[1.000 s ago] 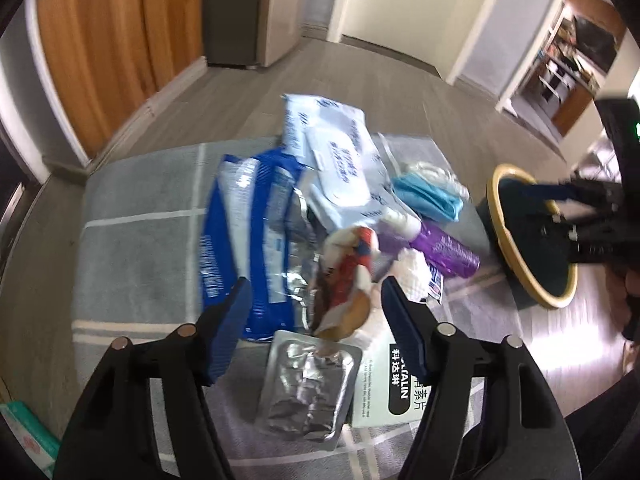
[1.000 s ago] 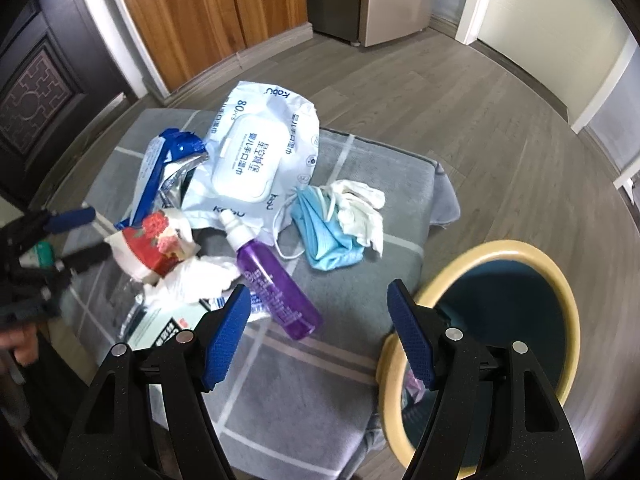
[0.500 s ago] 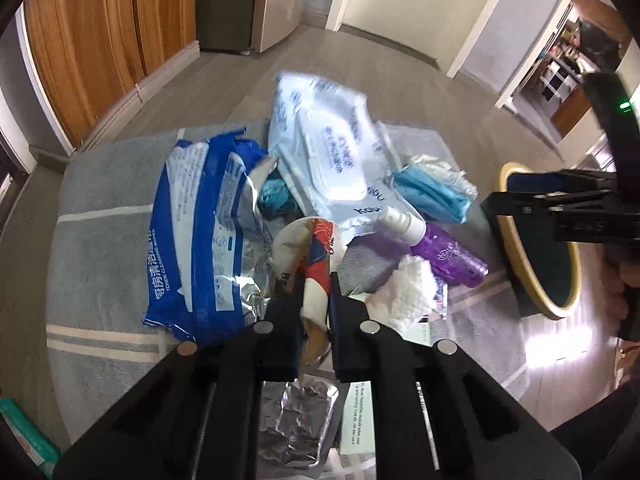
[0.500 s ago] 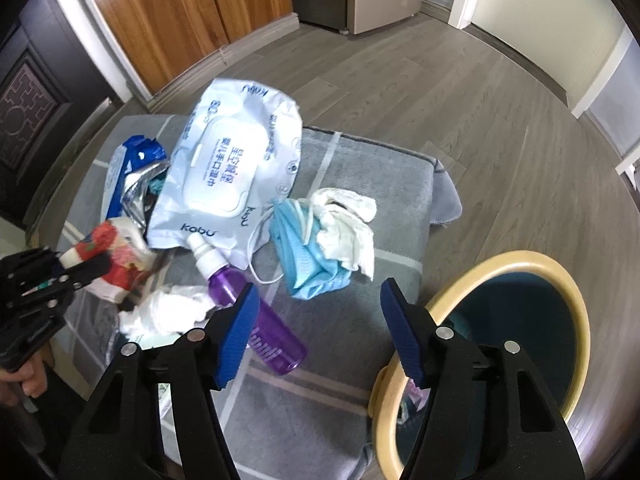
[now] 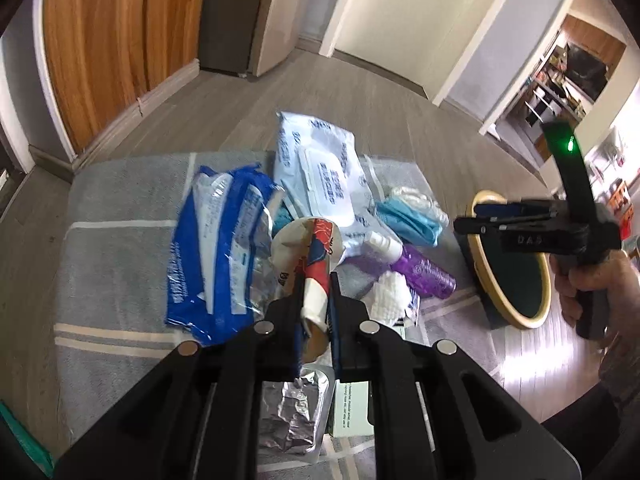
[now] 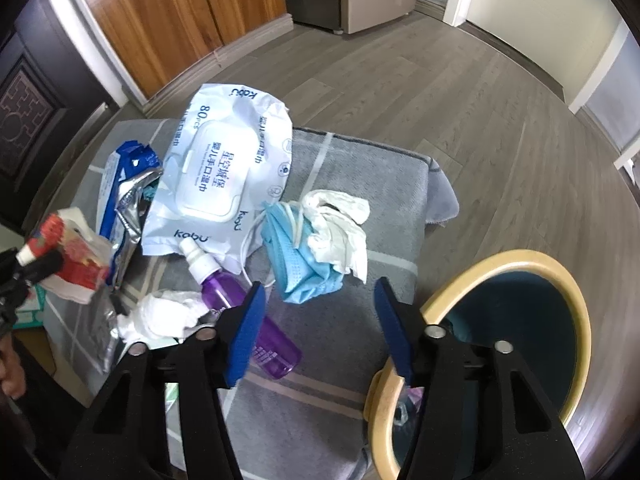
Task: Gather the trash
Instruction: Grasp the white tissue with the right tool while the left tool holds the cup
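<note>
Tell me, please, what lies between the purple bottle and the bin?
In the right wrist view, only bare grey mat lies between the purple bottle and the bin; the open right gripper hovers above it.

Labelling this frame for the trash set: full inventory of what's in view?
crushed paper cup: 1, white with red and blue print, pinched in the left gripper
wipes pack: 1, white, rear of the grey mat
blue wrapper: 1, blue and silver, left part of mat
face mask: 1, light blue, mid mat
crumpled tissue: 1, white, on the mask
spray bottle: 1, purple with white cap, lying flat
tissue wad: 1, white, beside the bottle
foil blister: 1, silver, near edge
printed box: 1, white, near edge
bin: 1, tan rim, dark inside, on floor right of mat
left gripper: 1, black, shut on cup
right gripper: 1, black with blue pads, open, above mat
</note>
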